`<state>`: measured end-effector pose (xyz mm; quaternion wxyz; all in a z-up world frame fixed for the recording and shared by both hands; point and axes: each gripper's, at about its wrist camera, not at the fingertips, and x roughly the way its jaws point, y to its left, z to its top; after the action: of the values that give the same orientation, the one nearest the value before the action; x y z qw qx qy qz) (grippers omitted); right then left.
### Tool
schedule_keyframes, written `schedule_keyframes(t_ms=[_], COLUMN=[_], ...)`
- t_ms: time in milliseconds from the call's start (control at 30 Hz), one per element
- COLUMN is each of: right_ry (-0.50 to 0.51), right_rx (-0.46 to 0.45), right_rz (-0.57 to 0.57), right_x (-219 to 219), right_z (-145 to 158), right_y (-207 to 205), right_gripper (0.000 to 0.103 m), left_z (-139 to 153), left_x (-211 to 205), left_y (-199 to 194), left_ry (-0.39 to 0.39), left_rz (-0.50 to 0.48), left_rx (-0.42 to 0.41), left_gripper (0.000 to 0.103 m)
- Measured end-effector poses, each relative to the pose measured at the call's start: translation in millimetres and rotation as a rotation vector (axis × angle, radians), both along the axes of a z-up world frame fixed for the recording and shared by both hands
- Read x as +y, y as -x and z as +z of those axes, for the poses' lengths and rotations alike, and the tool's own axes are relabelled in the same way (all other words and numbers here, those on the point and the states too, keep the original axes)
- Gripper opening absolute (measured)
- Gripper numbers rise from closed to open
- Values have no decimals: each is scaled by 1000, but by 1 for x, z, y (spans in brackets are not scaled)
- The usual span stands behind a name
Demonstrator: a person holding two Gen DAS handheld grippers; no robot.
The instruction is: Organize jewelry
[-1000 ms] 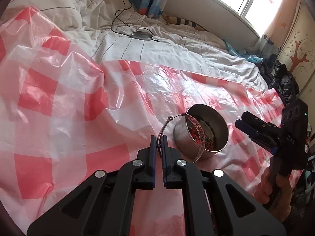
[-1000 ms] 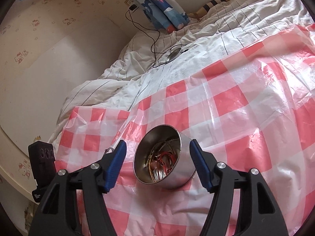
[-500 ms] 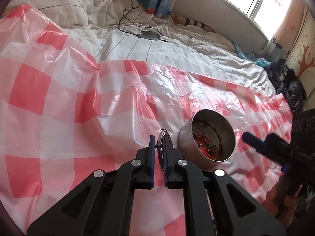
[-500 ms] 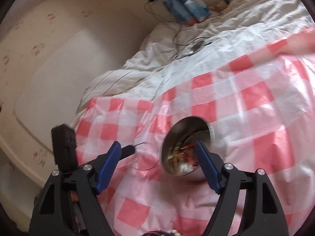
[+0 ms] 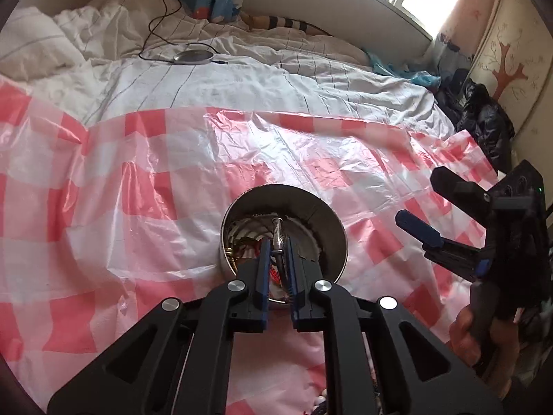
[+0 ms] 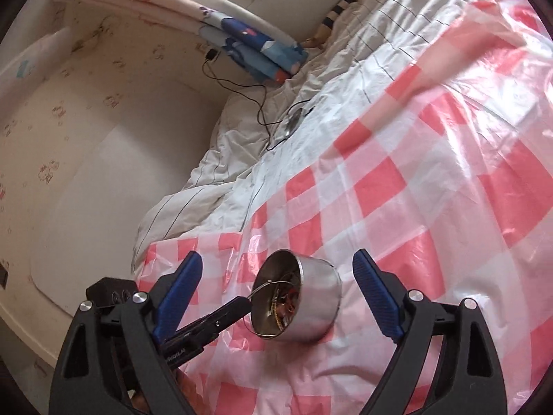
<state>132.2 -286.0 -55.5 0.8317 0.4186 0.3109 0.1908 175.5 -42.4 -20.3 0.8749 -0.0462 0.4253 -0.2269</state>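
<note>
Bed: white striped duvet (image 5: 242, 83) w/ red-white checked plastic sheet (image 5: 103, 186) spread over it; soft, creased surface.
Tin: round metal tin (image 6: 311, 307) sat on the sheet, tipped toward the left side, already holding red & gold pieces.
Bangle: thin silver bangle (image 5: 279, 242) hung over the tin's mouth, partly inside, not yet lying among the rest.
Left gripper (image 5: 276, 252): fingers nearly together & just opening, bangle wire between them; pads looked barely off it.
Right gripper (image 6: 276, 276): fingers spread wide & opening further, either side of the tin w/o touching; nothing held.
Risk: bangle could catch the rim & flip out onto the sheet as it's let go; tin was unsupported on soft bedding, so a nudge from either gripper prob. tips it & spills the lot.
</note>
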Motion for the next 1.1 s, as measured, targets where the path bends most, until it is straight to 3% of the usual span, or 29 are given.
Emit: schedule_keyframes(t_ms=[33, 100, 233, 267, 300, 400, 467, 533, 633, 800, 900, 967, 1100], right_ry=[-10, -18, -9, -6, -3, -4, -8, -8, -8, 26, 81, 116, 144], right_rx=[6, 16, 25, 26, 26, 32, 36, 39, 43, 39, 17, 1, -27], right_rz=[-2, 1, 14, 14, 13, 4, 0, 0, 1, -15, -37, -53, -69], right_x=[-3, -3, -2, -2, -2, -4, -6, -7, -8, -7, -7, -8, -11], right_z=[-1, -3, -3, -3, -4, -6, -7, -8, -9, -7, 1, 7, 17], right_y=[-1, -1, -1, -1, 0, 2, 2, 2, 5, 8, 19, 29, 59], right_gripper=[85, 86, 87, 87, 87, 87, 87, 87, 87, 87, 87, 87, 89], left_z=[5, 4, -41, -52, -61, -65, -62, -61, -56, -44, -13, 9, 24], left_x=[8, 36, 107, 123, 138, 182, 193, 192, 179, 158, 144, 136, 127], left_y=[3, 2, -18, -21, -23, -19, -15, -14, -9, 7, 34, 61, 108], left_ry=[15, 46, 100, 83, 63, 169, 129, 59, -116, -280, -231, -199, -144], left_rz=[13, 92, 231, 260, 286, 319, 326, 318, 310, 295, 288, 288, 233], left_rx=[-26, -46, 77, 94, 97, 78, 53, 44, -4, -39, -130, -201, -239], left_gripper=[20, 66, 66, 66, 66, 64, 59, 55, 54, 54, 62, 76, 81])
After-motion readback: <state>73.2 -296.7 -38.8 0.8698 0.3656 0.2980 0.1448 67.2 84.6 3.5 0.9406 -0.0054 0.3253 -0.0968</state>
